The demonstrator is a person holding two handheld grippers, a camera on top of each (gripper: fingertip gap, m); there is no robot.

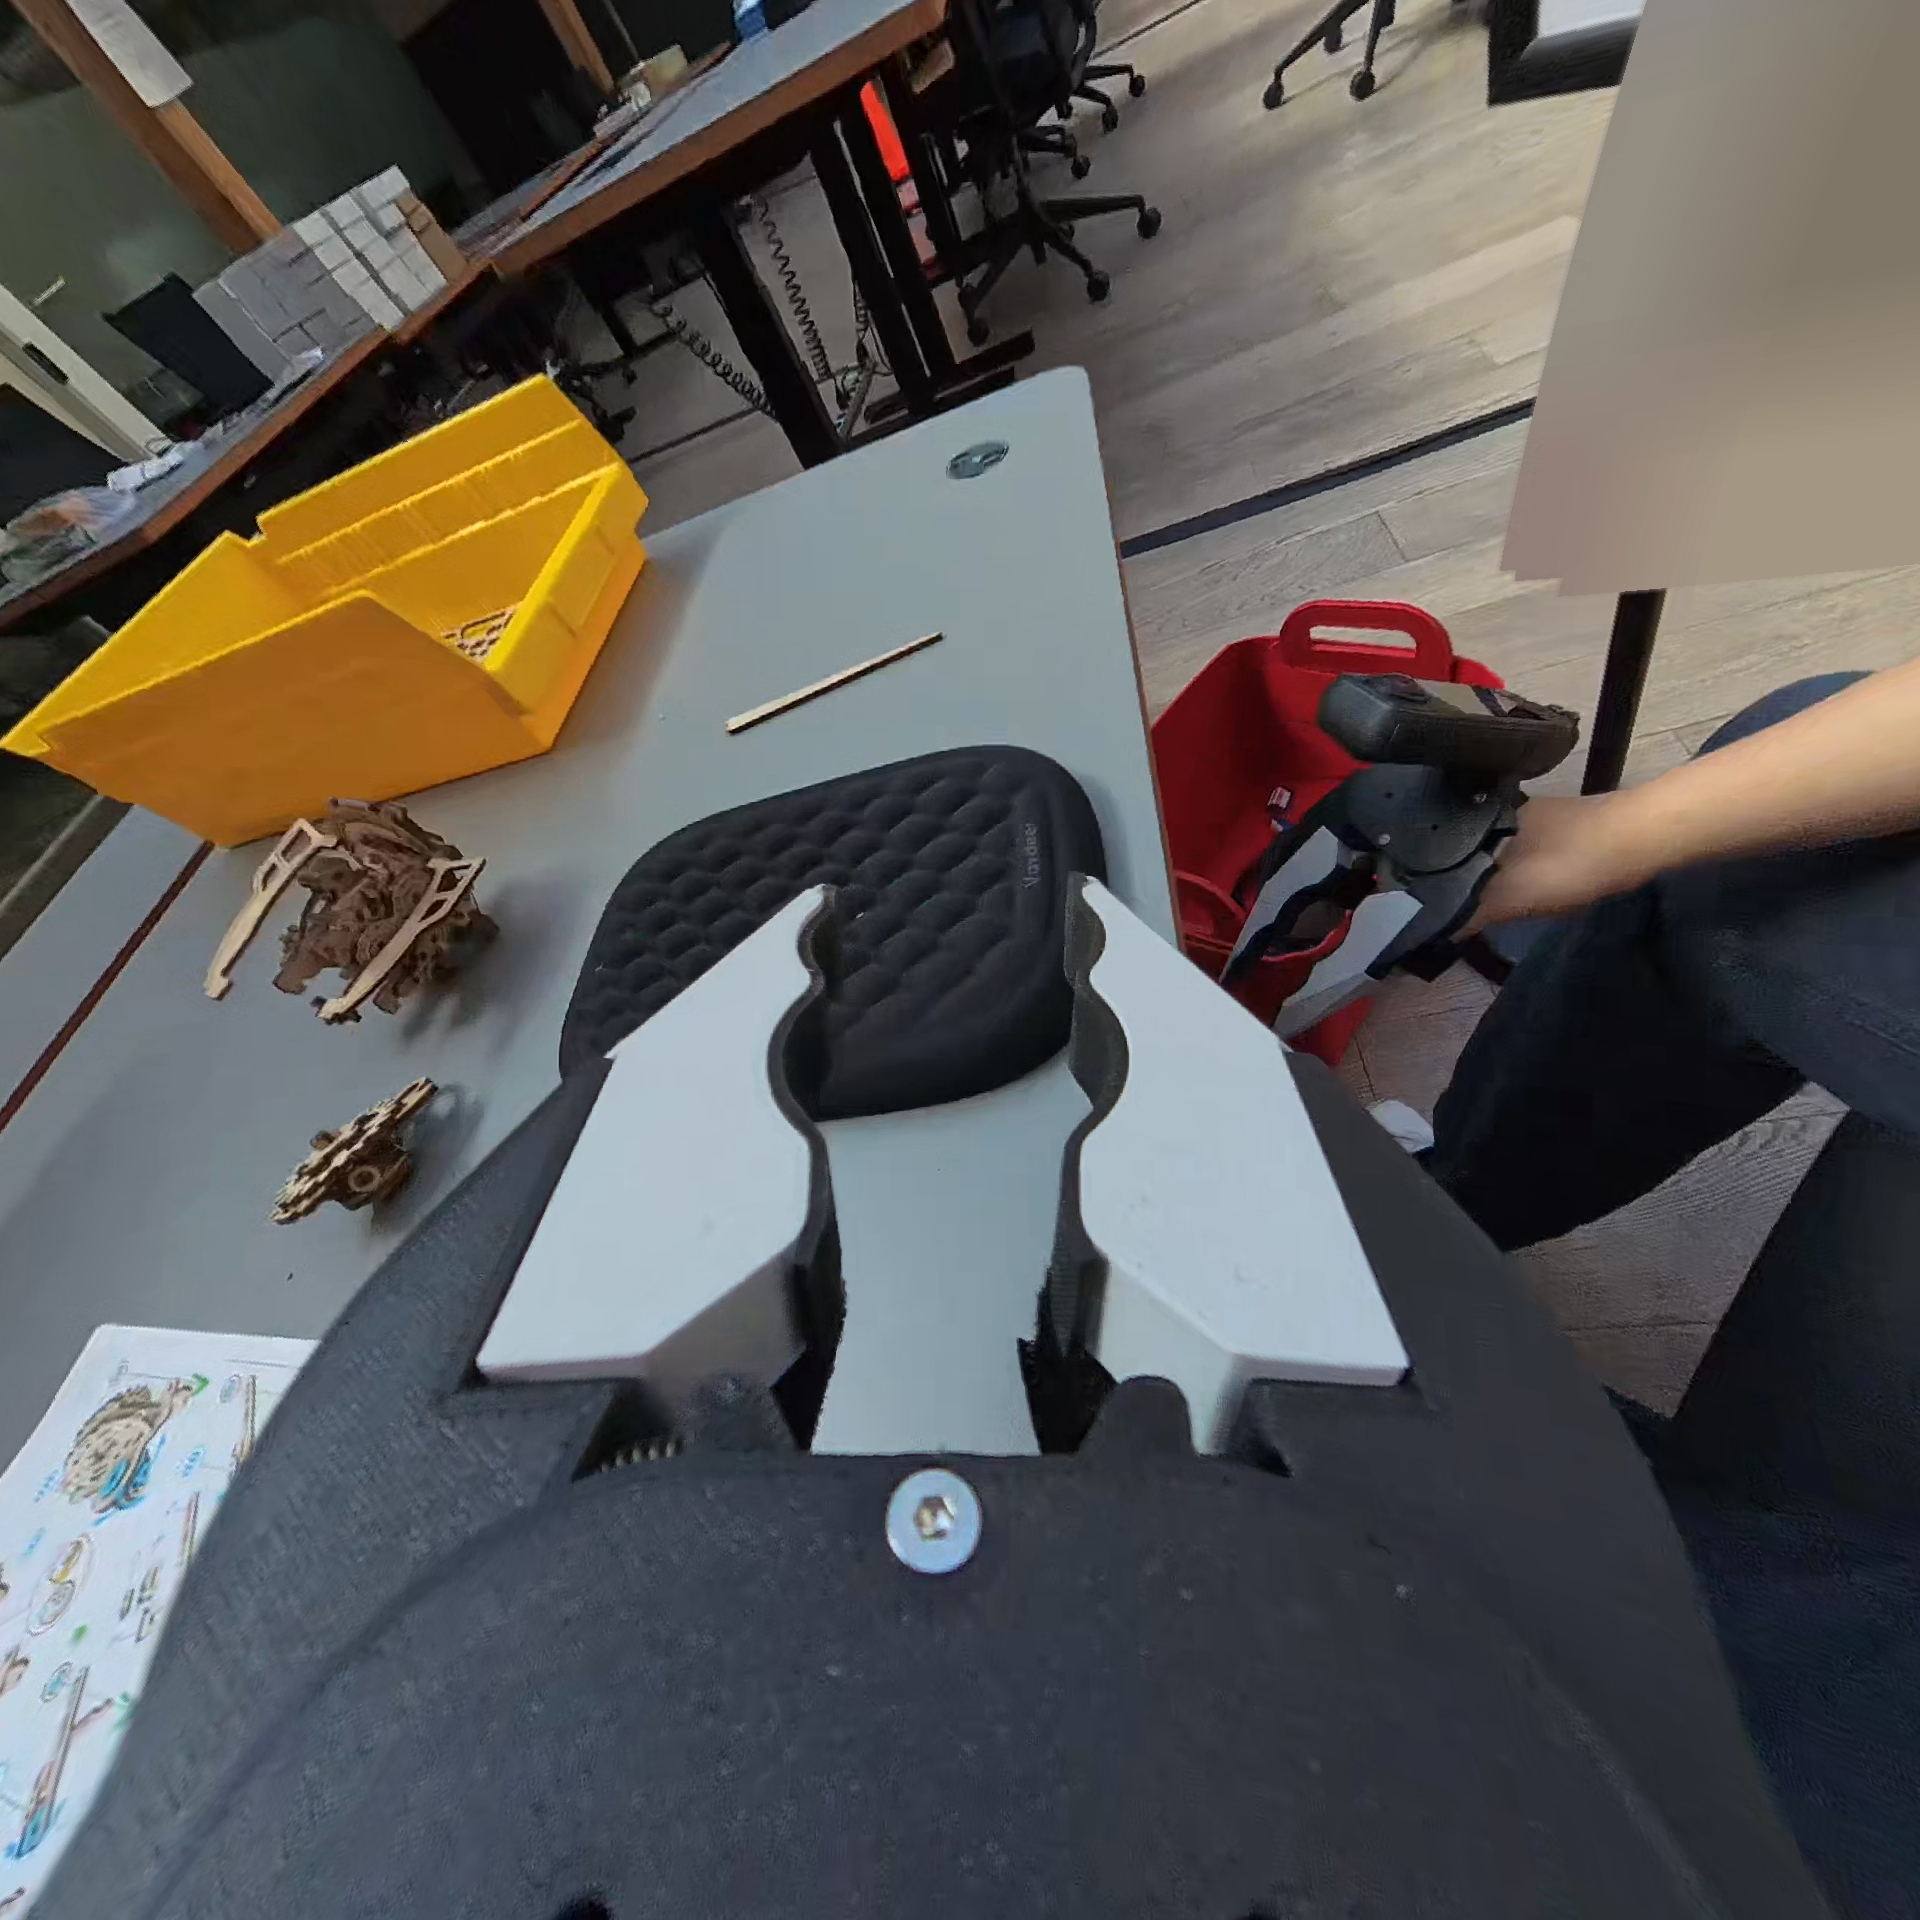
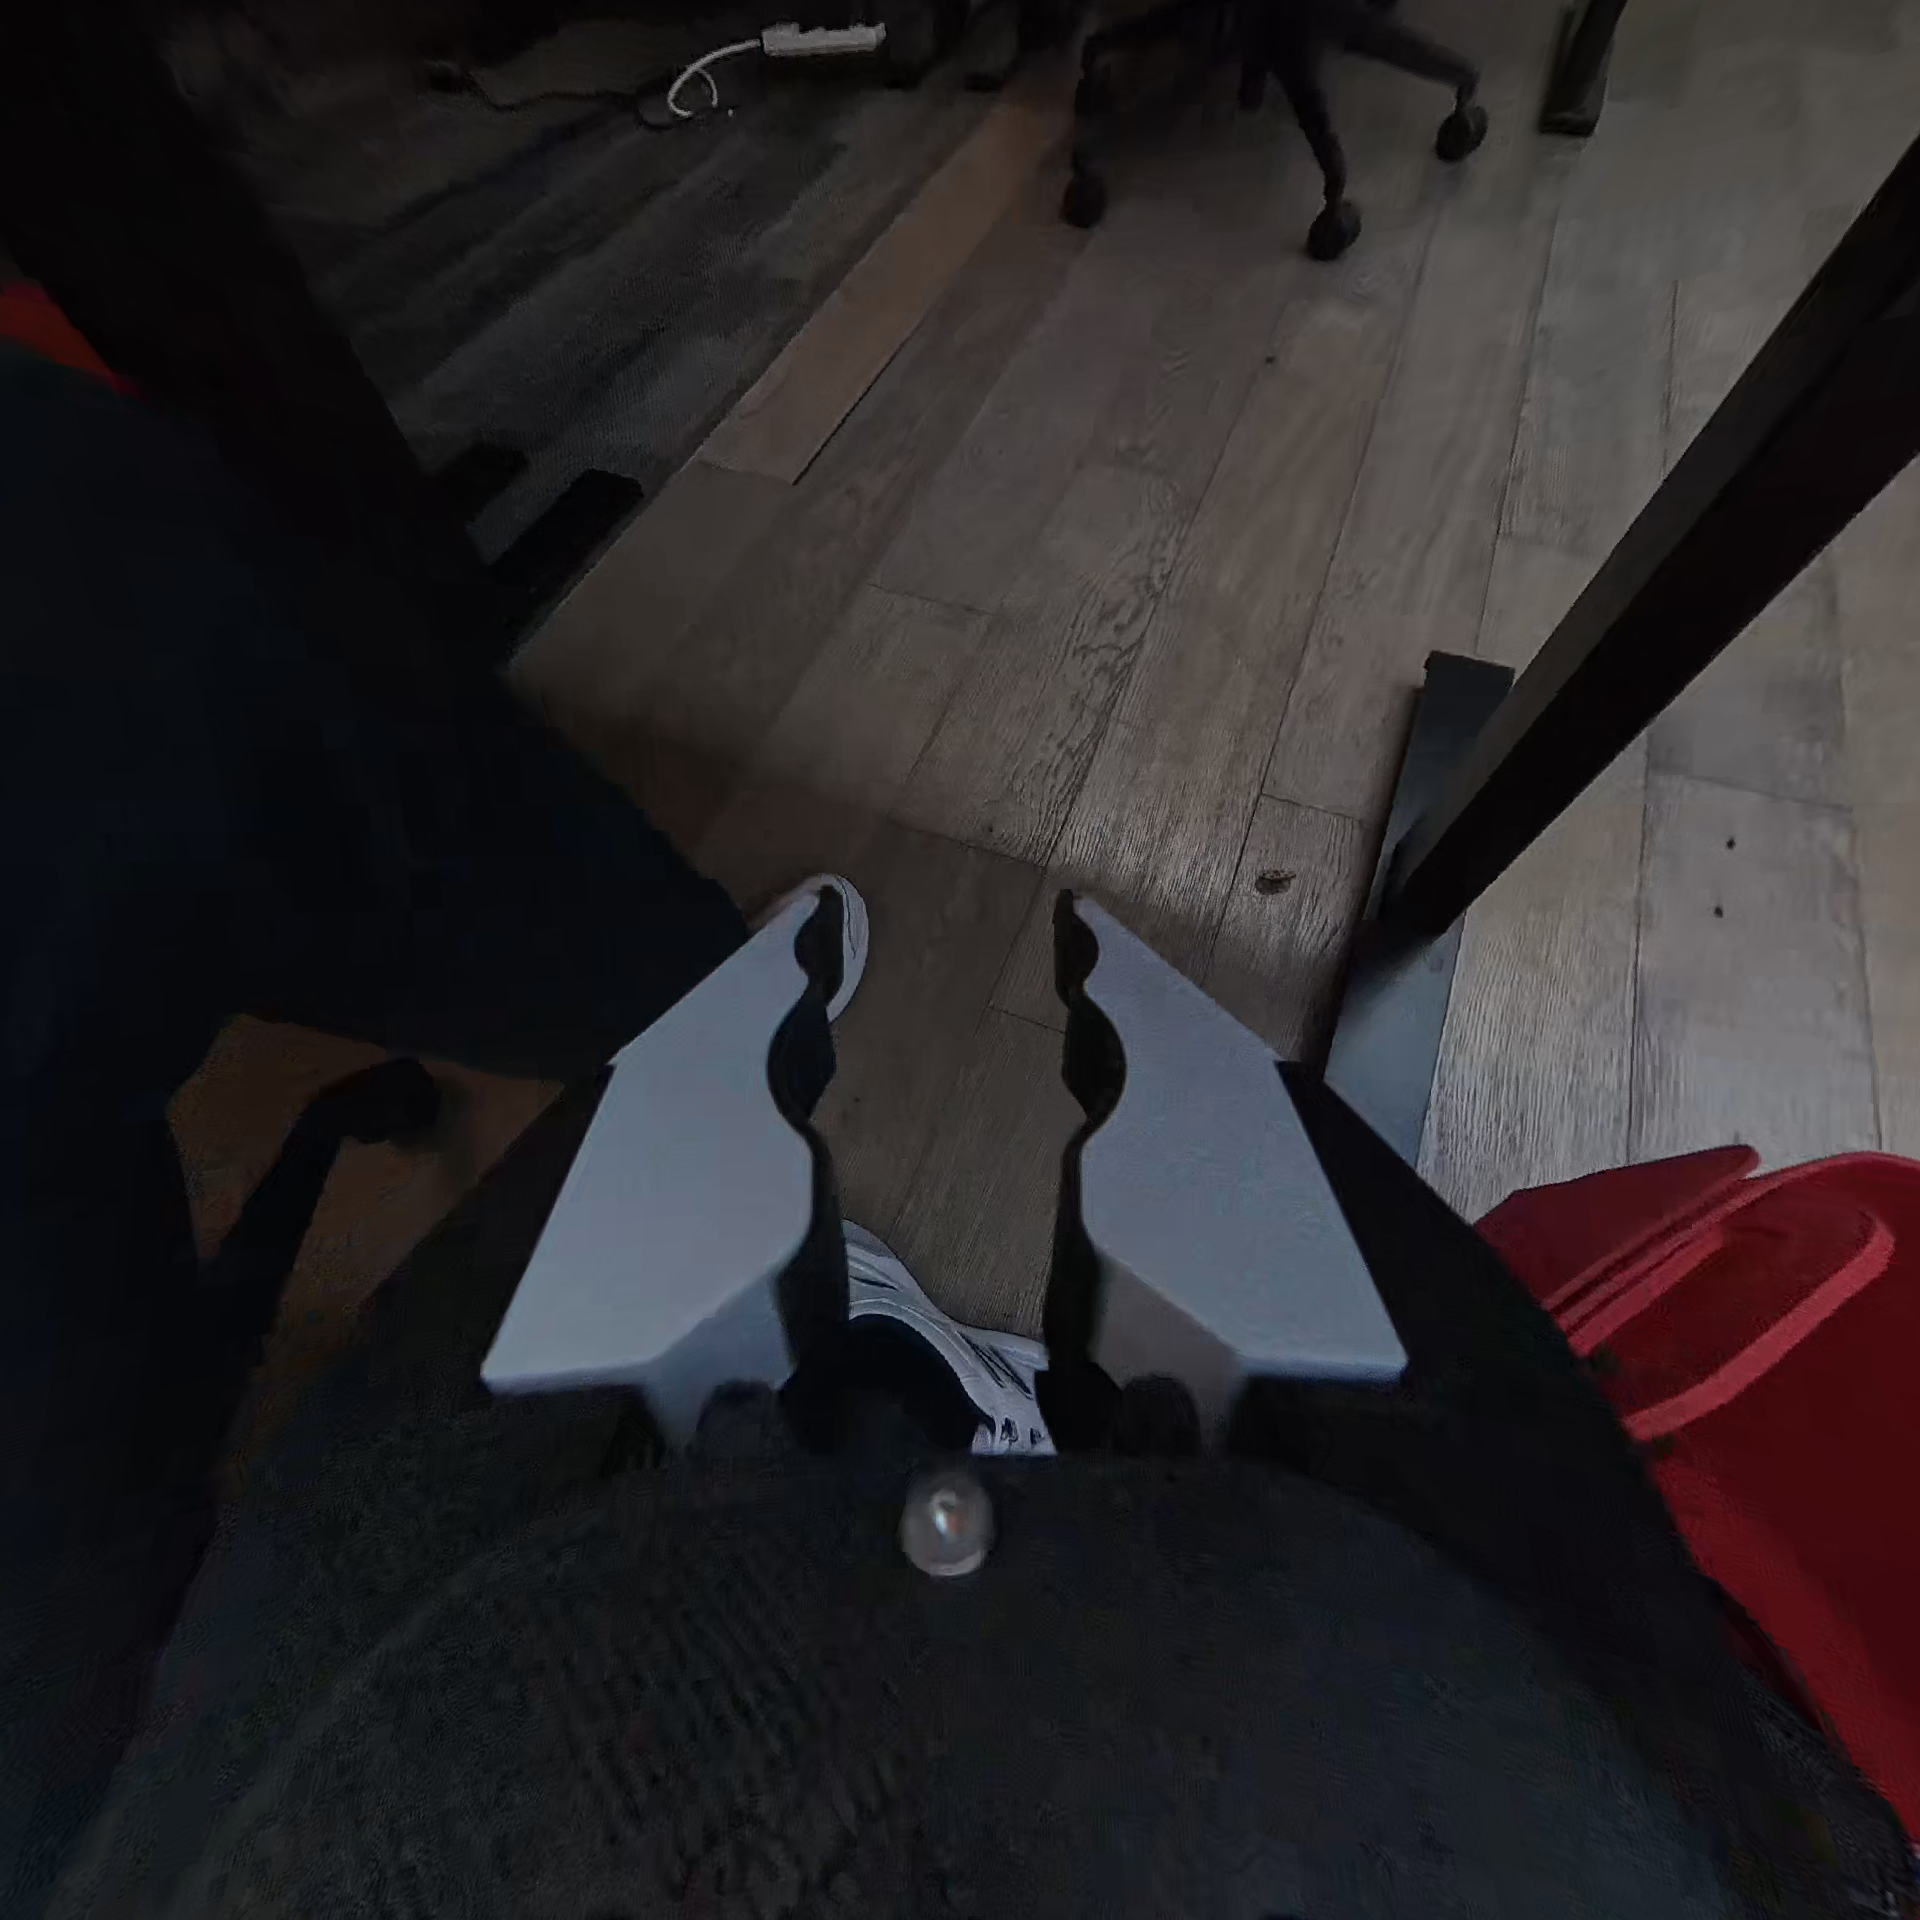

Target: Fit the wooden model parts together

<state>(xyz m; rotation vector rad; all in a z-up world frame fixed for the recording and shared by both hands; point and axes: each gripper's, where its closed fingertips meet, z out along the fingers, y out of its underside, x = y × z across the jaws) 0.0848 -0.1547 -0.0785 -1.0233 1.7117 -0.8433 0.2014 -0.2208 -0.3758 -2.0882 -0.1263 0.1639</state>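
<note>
A large wooden model assembly (image 1: 358,909) lies on the grey table (image 1: 883,582), left of a black padded mat (image 1: 894,914). A smaller wooden gear part (image 1: 358,1153) lies nearer, and a thin wooden strip (image 1: 831,683) lies beyond the mat. My left gripper (image 1: 951,909) is open and empty, above the mat's near end. My right gripper (image 2: 951,909) is open and empty, held off the table's right side and pointing down at the wood floor; it also shows in the left wrist view (image 1: 1340,935), held by a hand.
A yellow bin (image 1: 343,644) with a wooden piece inside stands at the back left. An instruction sheet (image 1: 94,1538) lies at the near left. A red basket (image 1: 1278,769) (image 2: 1766,1351) sits on the floor by the table's right edge. A person's legs and a table leg (image 2: 1662,582) are close. My right fingertips sit around 35 cm from my left ones. My left gripper is the nearer one to the large wooden model assembly (image 1: 358,909): about 25 cm, against 40 cm.
</note>
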